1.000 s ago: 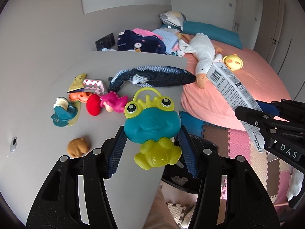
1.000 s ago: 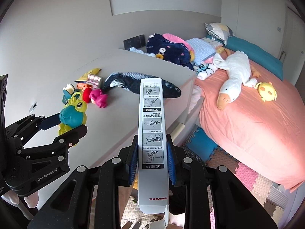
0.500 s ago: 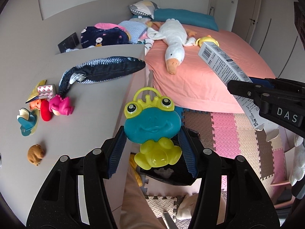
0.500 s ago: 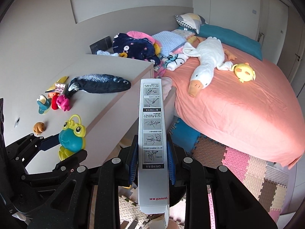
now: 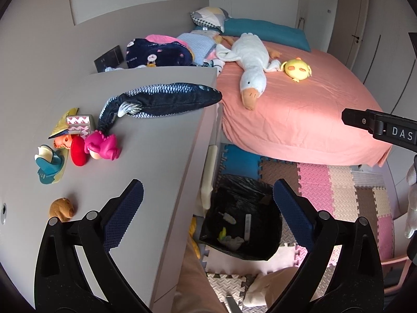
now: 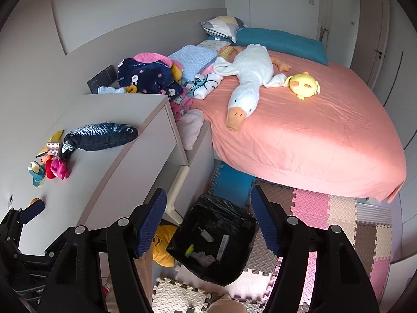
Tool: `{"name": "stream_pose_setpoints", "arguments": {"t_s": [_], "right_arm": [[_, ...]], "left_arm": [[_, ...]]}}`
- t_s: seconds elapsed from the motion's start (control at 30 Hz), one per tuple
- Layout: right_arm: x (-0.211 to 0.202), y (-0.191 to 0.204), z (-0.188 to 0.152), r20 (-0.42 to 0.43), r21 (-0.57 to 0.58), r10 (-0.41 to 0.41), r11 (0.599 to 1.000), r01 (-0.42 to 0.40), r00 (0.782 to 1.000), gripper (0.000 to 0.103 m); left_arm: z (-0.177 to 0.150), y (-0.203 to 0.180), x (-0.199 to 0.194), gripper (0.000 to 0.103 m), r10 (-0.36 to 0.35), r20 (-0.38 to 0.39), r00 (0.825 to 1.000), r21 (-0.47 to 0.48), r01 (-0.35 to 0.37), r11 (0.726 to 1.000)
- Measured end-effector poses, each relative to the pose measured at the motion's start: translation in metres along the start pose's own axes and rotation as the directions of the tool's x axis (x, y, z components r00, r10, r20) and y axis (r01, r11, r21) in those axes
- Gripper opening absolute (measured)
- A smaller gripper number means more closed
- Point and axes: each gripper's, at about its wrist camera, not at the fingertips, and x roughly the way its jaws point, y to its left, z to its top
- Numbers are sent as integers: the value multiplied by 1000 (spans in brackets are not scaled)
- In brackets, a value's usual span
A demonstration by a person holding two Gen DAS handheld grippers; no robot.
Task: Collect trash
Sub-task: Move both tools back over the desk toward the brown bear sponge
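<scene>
A black plastic-lined trash bin [image 6: 213, 237] is seen standing on the foam puzzle-mat floor [image 6: 336, 216], just beside the foot of a pale grey cabinet [image 6: 109, 177]. Inside it several pieces of trash are visible: a long flat white-and-grey box [image 6: 223, 246] lying against the right wall, a small yellow-green item [image 6: 189, 250], a grey crumpled piece [image 6: 204, 258] and a small white item [image 6: 206, 234].

The right gripper [image 6: 208, 224] is held above the bin, its blue-padded jaws opening with nothing between them; the bin's mouth shows in the gap. The left gripper [image 5: 208, 214] is likewise held over the bin [image 5: 242, 224] and the cabinet's edge, its jaws opening wide and released, with nothing clamped.

On the cabinet top [image 5: 156, 140] a dark blue plush fish [image 5: 161, 99] is laid with its head overhanging the edge. Near its tail a cluster of small toys is gathered: a pink rubber figure [image 5: 103, 147], a red rounded toy [image 5: 78, 152], a teal-and-white toy [image 5: 48, 160] and a small patterned box [image 5: 79, 125]. A small brown animal figure [image 5: 62, 208] sits apart, nearer the left gripper.

Beyond, a bed with a salmon-pink sheet [image 6: 312, 135] carries a long white plush goose [image 6: 247, 86] and a round yellow plush chick [image 6: 305, 84].
</scene>
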Motion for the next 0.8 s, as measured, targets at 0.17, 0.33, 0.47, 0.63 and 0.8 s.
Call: {"name": "stream_pose_setpoints", "arguments": {"t_s": [0.17,0.33,0.47,0.63,0.8], "right_arm": [[0,14,-3,-4,-22,15,1000,-15,1000,68],[2,36,-5,-11,-69,38,997,-38,999,68],[4,55,-5,-12,-101,61,993,-61,998,68],[7,77,-3,-11,-126,101,987,-101,995,68],[14,104,-2,-26,-155,140,978,-142,990,68]], "left_arm": [[-4,11,-2,96,8,-1,1000,-12,-8,1000],[-8,29,-6,96,30,2,1000,-39,-30,999],[-12,46,-10,96,52,5,999,-60,-51,997],[-16,72,-16,96,89,8,996,-86,-88,992],[-22,101,-17,96,128,0,992,-120,-127,985]]}}
